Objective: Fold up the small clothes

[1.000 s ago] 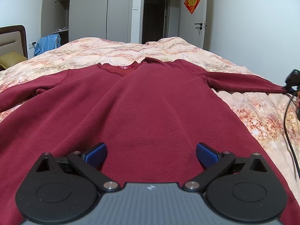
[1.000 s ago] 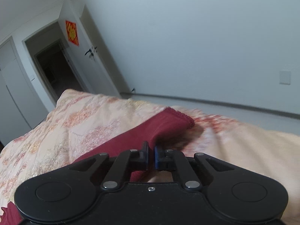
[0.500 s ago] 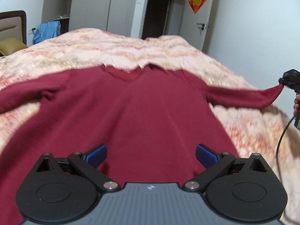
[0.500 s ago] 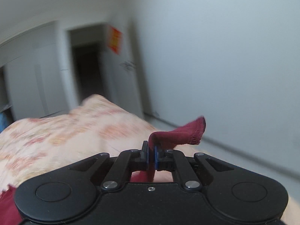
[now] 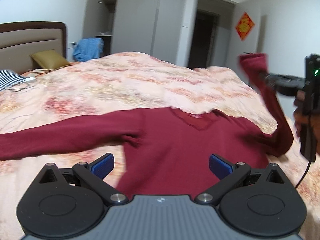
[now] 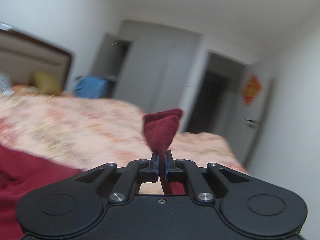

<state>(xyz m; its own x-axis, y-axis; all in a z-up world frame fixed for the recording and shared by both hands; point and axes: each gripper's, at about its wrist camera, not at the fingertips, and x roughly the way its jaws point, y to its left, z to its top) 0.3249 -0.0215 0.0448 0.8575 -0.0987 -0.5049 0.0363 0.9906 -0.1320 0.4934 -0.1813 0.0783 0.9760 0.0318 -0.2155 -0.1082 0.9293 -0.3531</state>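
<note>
A dark red long-sleeved sweater [image 5: 190, 146] lies spread on the floral bedspread [image 5: 120, 92], neckline away from me. My left gripper [image 5: 161, 165] is open and empty, just above the sweater's body near its left side. My right gripper [image 6: 161, 163] is shut on the cuff of the sweater's right sleeve [image 6: 162, 128] and holds it lifted off the bed. In the left wrist view the raised sleeve [image 5: 270, 100] rises at the right, pinched by the right gripper [image 5: 266, 78]. The left sleeve [image 5: 60, 136] lies flat, stretched to the left.
A headboard [image 5: 32, 40], a gold pillow [image 5: 50, 61] and a striped pillow [image 5: 9, 79] are at the far left. Blue clothing [image 5: 88, 49] hangs by the wardrobe [image 5: 140, 24]. An open doorway [image 5: 206, 38] lies beyond the bed. A cable [image 5: 306, 170] hangs at the right.
My right gripper has lifted the right sleeve off the bed and swung it up and inward. My left gripper has tilted up and shifted toward the sweater's left side, staying open.
</note>
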